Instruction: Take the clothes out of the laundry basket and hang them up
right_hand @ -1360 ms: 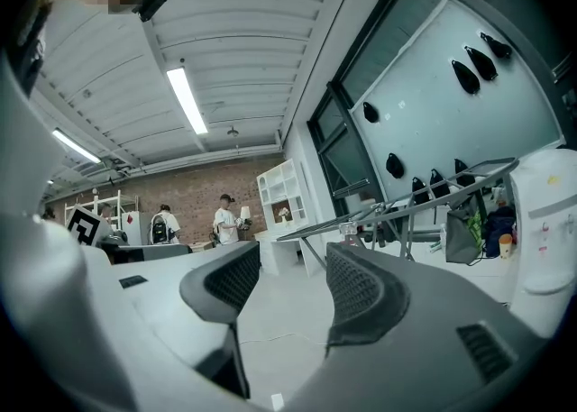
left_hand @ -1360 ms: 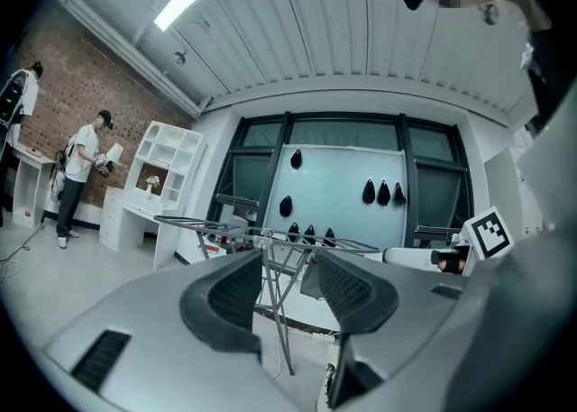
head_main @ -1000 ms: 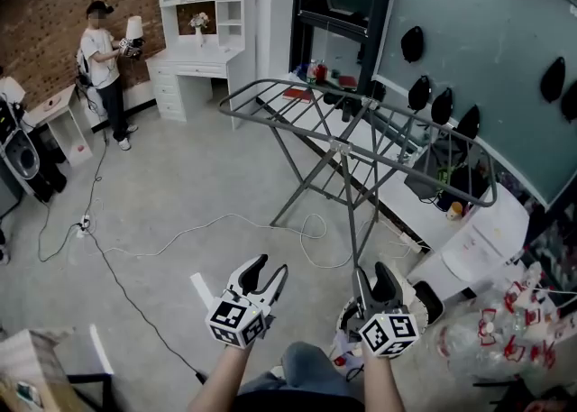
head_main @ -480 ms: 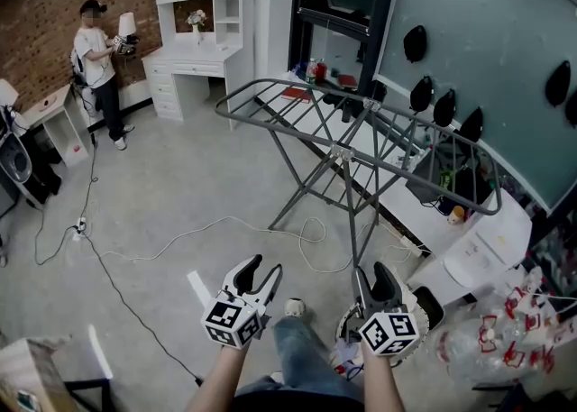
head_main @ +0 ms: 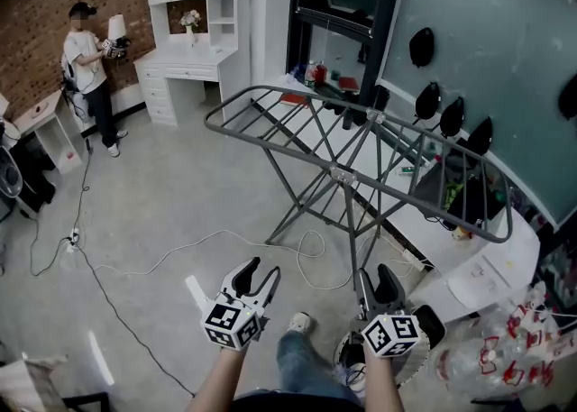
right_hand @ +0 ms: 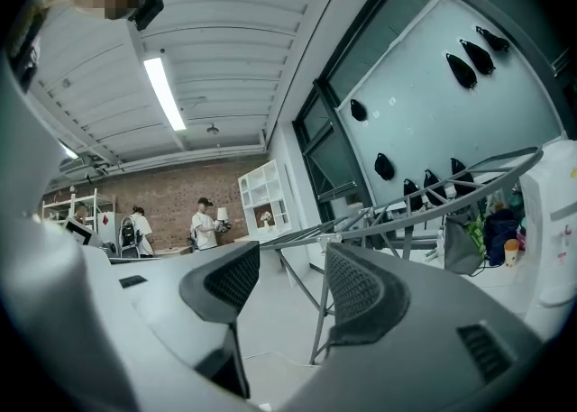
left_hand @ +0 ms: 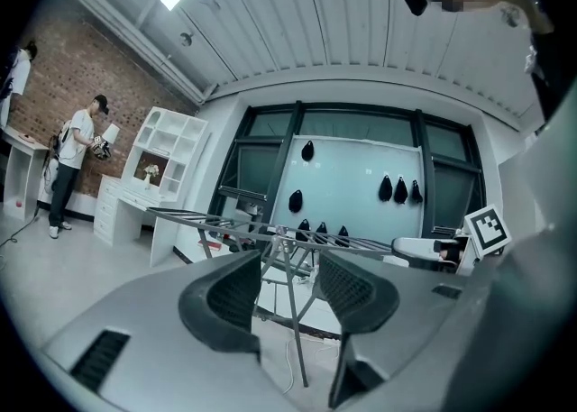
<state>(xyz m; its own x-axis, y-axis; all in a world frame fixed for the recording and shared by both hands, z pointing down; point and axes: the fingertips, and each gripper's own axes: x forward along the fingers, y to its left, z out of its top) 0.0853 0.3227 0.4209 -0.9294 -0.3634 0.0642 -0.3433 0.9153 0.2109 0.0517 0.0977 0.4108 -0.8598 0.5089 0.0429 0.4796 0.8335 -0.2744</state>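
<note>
The drying rack (head_main: 341, 172) stands unfolded on the floor. Its long, flat top runs from upper left to lower right in the head view, with the legs crossing under the middle. Both grippers are held level on the near side of the rack and point toward it. The left gripper (head_main: 264, 268) and the right gripper (head_main: 376, 273) each have their fingers released and apart, holding nothing; only the rack's legs show through the gaps, well beyond. The laundry basket (head_main: 422, 361) sits on the floor before the rack's right half, just beside the right gripper.

Compared with a second ago, both grippers have come nearer the rack, which now fills more of the head view. The wearer's leg (head_main: 302, 361) and shoe (head_main: 300, 322) now show between the grippers, and the fingers' spread is unchanged.

The right gripper and forearm cover most of the basket, so its contents cannot be made out. The rack's nearest leg is hidden behind that gripper.
</note>
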